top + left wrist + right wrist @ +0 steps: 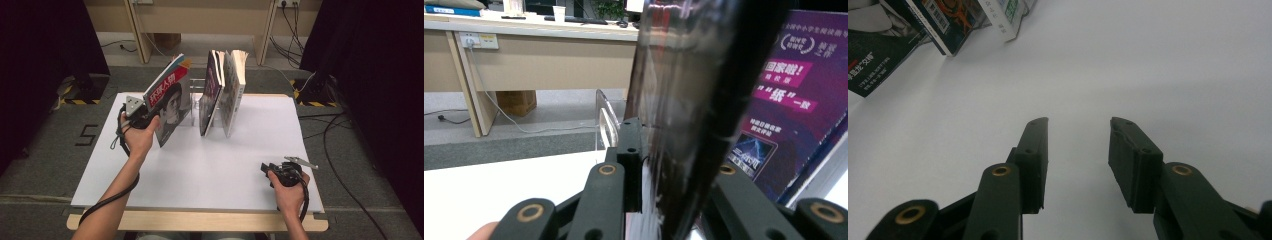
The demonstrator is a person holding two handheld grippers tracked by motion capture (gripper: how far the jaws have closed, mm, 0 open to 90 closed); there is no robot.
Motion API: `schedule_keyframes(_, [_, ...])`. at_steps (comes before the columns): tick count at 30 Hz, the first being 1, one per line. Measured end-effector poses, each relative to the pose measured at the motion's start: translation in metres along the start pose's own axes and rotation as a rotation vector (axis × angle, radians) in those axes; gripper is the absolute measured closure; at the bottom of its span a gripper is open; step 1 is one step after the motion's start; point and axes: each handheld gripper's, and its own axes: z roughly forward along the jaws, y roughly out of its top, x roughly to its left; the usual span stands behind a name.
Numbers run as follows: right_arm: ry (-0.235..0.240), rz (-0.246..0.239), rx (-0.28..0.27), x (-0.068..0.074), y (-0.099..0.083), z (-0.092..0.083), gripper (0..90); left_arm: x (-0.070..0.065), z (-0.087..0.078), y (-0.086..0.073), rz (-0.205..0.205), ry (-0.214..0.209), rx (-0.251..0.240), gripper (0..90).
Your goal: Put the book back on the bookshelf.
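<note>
Glossy portrait book (169,102) stands leaning beside the two shelved books (223,90), left gripper (141,119) loosening around it, right gripper (1078,150) open, idle.

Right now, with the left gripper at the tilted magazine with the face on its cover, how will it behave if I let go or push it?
The magazine leans steeply with only its bottom edge on the white table, so it will probably tip over if released. It looks thin, so likely light and somewhat floppy. Its glossy cover may slide between the left gripper's jaws.
</note>
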Motion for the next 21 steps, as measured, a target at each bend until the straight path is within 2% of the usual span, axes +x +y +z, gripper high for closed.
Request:
schedule_keyframes(5, [0.0,0.007,-0.002,-0.0005,0.0003,-0.0006,60.6,-0.0015,-0.0016,-0.002,-0.008,0.006,-0.008,83.0])
schedule_keyframes(10, [0.0,0.007,-0.003,-0.0005,0.0002,-0.0009,60.6,0.0011,-0.0011,0.0005,0.003,0.035,0.002,85.8])
schedule_keyframes(12, [-0.002,0.008,-0.003,-0.0005,0.0004,-0.0006,60.6,0.0033,-0.001,0.0009,-0.02,0.031,0.001,86.1])
schedule_keyframes(15, [-0.005,0.001,0.002,-0.0008,0.0,0.0001,60.6,0.006,0.0002,0.0014,-0.032,0.032,-0.006,86.2])
schedule_keyframes(21, [-0.005,0.003,-0.001,-0.0008,0.0002,0.0,60.6,0.0037,0.0034,0.0049,-0.033,0.033,-0.004,86.4])
